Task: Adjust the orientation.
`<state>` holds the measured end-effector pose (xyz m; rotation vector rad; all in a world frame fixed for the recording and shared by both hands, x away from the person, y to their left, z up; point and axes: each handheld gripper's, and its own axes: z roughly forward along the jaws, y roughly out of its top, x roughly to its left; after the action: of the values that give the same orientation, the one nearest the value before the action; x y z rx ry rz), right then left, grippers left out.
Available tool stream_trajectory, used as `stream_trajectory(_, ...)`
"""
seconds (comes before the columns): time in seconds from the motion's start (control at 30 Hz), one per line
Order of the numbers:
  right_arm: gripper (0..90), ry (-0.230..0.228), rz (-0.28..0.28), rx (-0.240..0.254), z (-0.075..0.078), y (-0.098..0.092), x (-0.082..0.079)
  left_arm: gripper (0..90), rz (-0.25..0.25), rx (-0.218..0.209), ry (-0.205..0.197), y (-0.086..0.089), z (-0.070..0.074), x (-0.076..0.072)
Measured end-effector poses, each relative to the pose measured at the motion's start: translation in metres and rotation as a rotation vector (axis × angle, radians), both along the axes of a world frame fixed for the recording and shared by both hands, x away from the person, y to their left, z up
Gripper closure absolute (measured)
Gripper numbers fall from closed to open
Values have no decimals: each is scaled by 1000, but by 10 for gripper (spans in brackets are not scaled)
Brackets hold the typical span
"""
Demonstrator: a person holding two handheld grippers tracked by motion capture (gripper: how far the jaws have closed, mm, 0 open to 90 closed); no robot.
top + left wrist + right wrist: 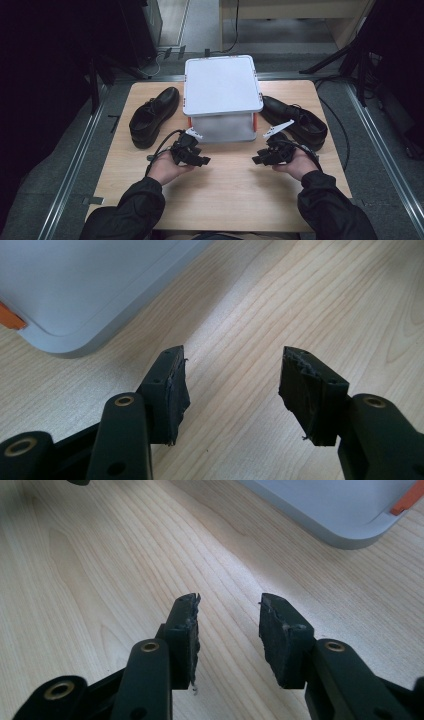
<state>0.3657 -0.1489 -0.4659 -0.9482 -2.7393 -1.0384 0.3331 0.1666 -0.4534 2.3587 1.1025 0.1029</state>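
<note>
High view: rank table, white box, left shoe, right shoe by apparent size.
1. Table, by far the largest.
2. White box.
3. Left shoe and right shoe: a tie. They look alike in size, and the box hides part of the right one, so no ranking between them.

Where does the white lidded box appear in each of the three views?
High view: white lidded box at table centre, between two black shoes.
Left gripper view: its rounded corner at upper left.
Right gripper view: its corner at upper right.
Shared landmark: the orange latch.
</note>
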Motion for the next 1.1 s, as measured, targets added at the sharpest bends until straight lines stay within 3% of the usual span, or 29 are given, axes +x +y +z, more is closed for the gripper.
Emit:
stream_trajectory(0.1,572,16,-15,14,0,0,2,443,-3,1,5,0,0,0)
stream_trajectory(0.13,556,40,-29,41,1,-1,4,443,-3,6,5,0,0,0)
stream_trajectory(0.23,553,46,-38,60,2,-2,5,440,4,6,11,1,1,1)
stream_trajectory(0.3,555,46,-35,57,2,-2,5,438,4,10,10,2,1,2)
stream_trajectory(0.47,531,34,-6,-13,-2,0,3,443,24,2,5,4,4,2)
stream_trajectory(0.67,534,50,-5,27,0,0,5,454,16,13,16,7,3,1)
stream_trajectory(0.9,534,50,7,16,-1,3,6,484,25,10,19,13,5,0)
stream_trajectory(1.1,534,50,36,9,-2,8,9,520,62,-6,33,26,8,-1)
